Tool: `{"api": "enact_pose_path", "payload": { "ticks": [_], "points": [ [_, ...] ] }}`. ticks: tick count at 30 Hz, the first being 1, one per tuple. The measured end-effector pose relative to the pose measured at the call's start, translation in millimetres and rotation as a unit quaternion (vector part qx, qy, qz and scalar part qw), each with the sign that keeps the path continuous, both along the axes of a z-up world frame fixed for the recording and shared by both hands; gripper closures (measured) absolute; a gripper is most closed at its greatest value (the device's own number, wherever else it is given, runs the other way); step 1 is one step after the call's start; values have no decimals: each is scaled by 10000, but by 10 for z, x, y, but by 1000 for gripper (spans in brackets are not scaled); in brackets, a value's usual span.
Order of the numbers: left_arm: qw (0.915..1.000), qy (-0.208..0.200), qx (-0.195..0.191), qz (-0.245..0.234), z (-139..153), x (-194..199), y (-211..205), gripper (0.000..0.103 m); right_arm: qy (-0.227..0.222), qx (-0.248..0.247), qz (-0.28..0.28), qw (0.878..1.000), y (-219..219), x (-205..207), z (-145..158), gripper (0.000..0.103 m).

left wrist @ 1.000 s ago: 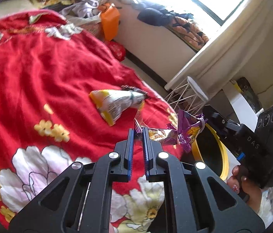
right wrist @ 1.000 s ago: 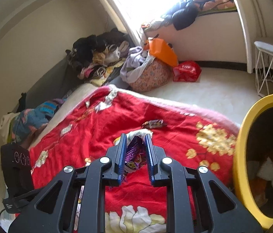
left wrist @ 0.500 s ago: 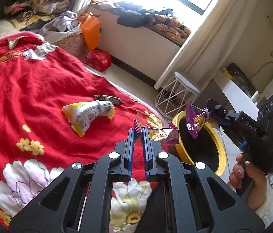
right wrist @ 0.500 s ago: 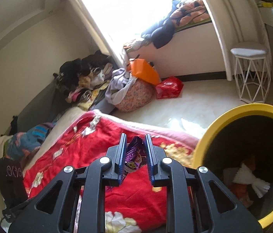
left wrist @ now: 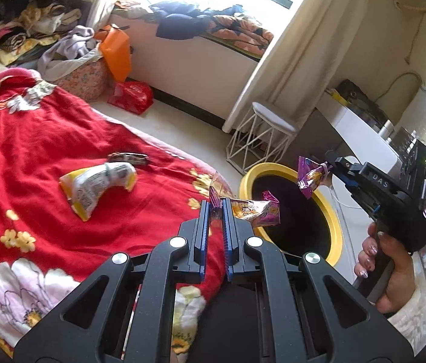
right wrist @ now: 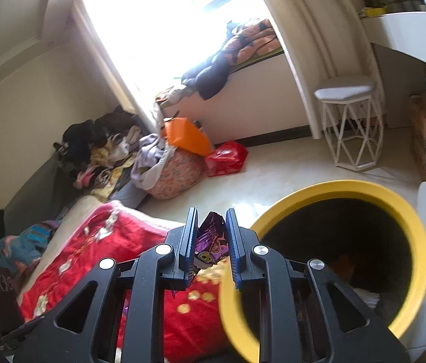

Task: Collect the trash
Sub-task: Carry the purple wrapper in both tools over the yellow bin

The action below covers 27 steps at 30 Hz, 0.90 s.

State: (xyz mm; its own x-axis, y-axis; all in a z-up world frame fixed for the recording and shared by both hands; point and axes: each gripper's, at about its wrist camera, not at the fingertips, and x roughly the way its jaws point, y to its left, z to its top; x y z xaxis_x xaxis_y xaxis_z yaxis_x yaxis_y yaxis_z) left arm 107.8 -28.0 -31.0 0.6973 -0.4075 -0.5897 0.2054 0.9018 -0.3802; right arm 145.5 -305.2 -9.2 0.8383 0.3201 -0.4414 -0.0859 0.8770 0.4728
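Observation:
My left gripper (left wrist: 216,204) is shut on a purple and gold snack wrapper (left wrist: 253,211) that hangs out to the right, over the near rim of the yellow-rimmed bin (left wrist: 335,227). A hand holds my right gripper (left wrist: 326,165) above the bin's far side, shut on a purple wrapper (left wrist: 309,178). In the right wrist view that gripper (right wrist: 211,219) pinches the purple wrapper (right wrist: 210,242) just left of the bin (right wrist: 409,211), which holds some trash. A yellow and white snack bag (left wrist: 98,186) and a dark candy wrapper (left wrist: 128,158) lie on the red bedspread (left wrist: 31,151).
A white wire stool (left wrist: 261,142) stands on the floor behind the bin. A red bag (left wrist: 131,96), an orange bag (left wrist: 116,51) and a laundry basket (left wrist: 83,75) sit by the window seat. Clothes pile at the bed's far end. A white desk (left wrist: 361,133) is at right.
Both grippers have swung right, away from the bed and toward the bin, each still carrying its wrapper. The bin now fills more of both views; the right gripper has come over it.

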Motion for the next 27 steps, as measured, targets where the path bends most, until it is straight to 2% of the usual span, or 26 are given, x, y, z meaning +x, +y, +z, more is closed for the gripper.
{"api": "enact_pose_path", "payload": {
  "ticks": [13,27],
  "points": [
    [9985,-82,259,-485,12,31,-487,97,53,-140,-631,9979,-423,-76,-134,85],
    [9947,-74,549,-869,-60,184,-1025,97,220,-553,-1156,9915,-697,-99,-304,85]
  ]
}}
